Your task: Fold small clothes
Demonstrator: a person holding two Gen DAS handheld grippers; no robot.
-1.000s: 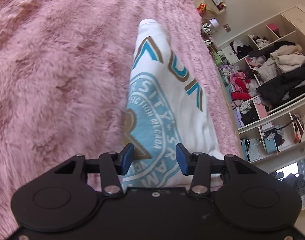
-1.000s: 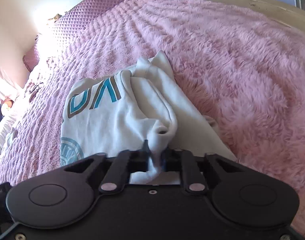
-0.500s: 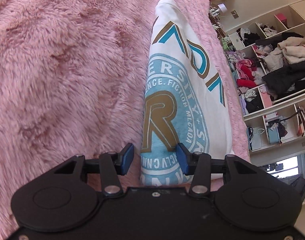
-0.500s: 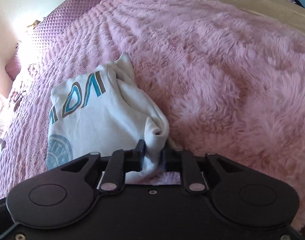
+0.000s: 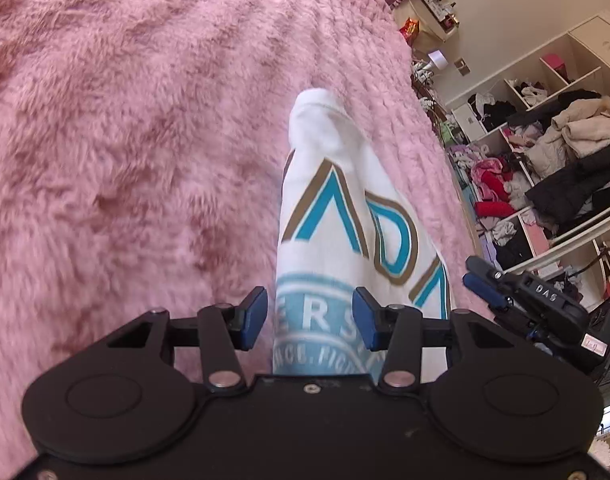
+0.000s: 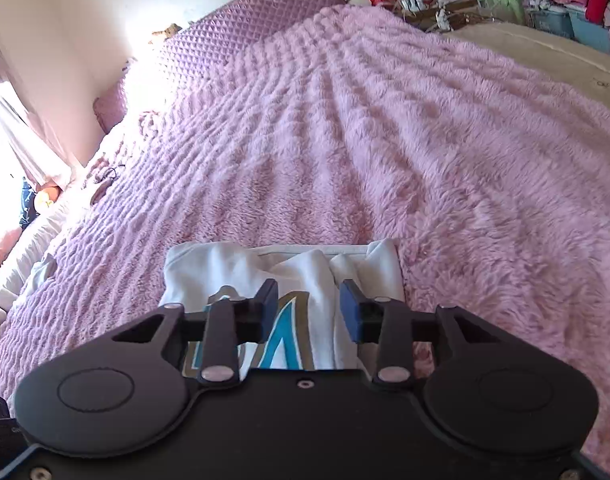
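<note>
Since the white printed shirt (image 5: 345,216) already lies as a narrow folded bundle on the pink blanket (image 5: 125,140) of the bed, I judge the folding nearly finished. My right tool (image 6: 309,304) has just been opening, its jaws now apart above the cloth with nothing pinched. My left tool (image 5: 309,317) also hangs open over the shirt, gripping nothing. Perhaps tidying the rumpled collar end remains.

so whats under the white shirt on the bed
The white shirt lies folded on the fluffy pink blanket, which shows on every side of it. Whatever sits directly beneath the shirt is covered by the fabric; no other item pokes out at its edges.
</note>
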